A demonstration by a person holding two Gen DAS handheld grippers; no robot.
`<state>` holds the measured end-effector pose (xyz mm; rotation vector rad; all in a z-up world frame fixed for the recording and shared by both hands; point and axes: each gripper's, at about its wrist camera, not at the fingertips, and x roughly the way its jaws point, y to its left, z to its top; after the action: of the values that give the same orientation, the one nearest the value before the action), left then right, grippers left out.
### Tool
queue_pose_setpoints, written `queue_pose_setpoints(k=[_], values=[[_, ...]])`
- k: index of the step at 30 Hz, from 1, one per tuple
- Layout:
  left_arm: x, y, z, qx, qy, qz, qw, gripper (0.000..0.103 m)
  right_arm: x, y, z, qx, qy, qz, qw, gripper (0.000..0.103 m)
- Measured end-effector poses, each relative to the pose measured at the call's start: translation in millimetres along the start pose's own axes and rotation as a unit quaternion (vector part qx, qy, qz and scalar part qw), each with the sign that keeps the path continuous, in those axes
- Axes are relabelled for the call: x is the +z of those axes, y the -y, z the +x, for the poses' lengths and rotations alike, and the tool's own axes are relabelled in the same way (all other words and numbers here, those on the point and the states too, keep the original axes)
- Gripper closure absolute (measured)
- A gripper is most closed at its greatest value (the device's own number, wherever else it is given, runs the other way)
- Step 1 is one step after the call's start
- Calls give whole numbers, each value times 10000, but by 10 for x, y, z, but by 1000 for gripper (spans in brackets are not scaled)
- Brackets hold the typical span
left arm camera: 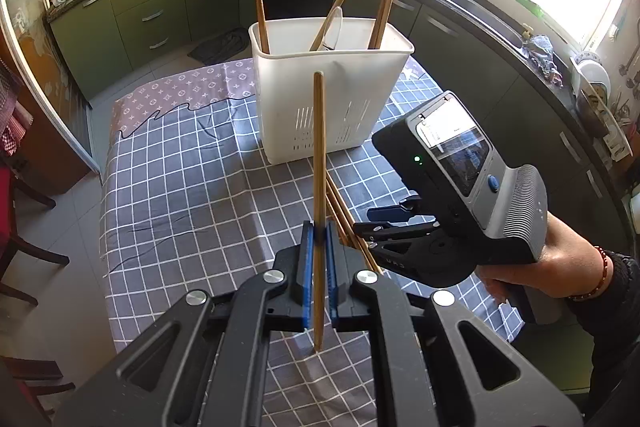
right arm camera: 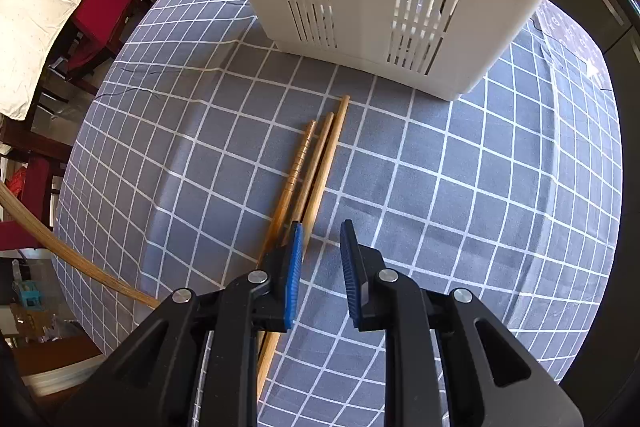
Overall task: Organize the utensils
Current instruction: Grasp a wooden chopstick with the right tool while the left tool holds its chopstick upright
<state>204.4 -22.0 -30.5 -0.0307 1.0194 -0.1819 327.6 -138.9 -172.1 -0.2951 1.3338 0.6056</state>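
A single wooden chopstick (left arm camera: pixel 319 163) is clamped upright between the blue pads of the left tool (left arm camera: pixel 319 247), short of the white slotted utensil holder (left arm camera: pixel 332 99), where other chopsticks and a pale spoon already stand. The right tool (right arm camera: pixel 320 247) is held narrowly parted and empty, low over three chopsticks (right arm camera: pixel 316 163) lying side by side on the checked cloth of the surface (right arm camera: pixel 460 187), just before the holder. The held chopstick is best lifted clear of the rim, kept vertical, and released only once its lower tip is inside. The right tool's grasp is best centred on one stick.
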Motion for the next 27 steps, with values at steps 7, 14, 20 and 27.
queue_pose_setpoints(k=[7,14,20,27], values=[[-13,-9,-15,1,2,34,10000,97,61,-101,49,-155,-96,-94,9998,86],[-17,-13,-26,0,-3,50,10000,97,69,-222,110,-421,-60,-243,9988,91],[-33,-27,-51,2,7,63,10000,97,16,-194,38,-298,178,-217,9992,96],[-45,-4,-93,-20,25,150,9999,97,-257,-83,-646,129,1045,-179,9943,96]])
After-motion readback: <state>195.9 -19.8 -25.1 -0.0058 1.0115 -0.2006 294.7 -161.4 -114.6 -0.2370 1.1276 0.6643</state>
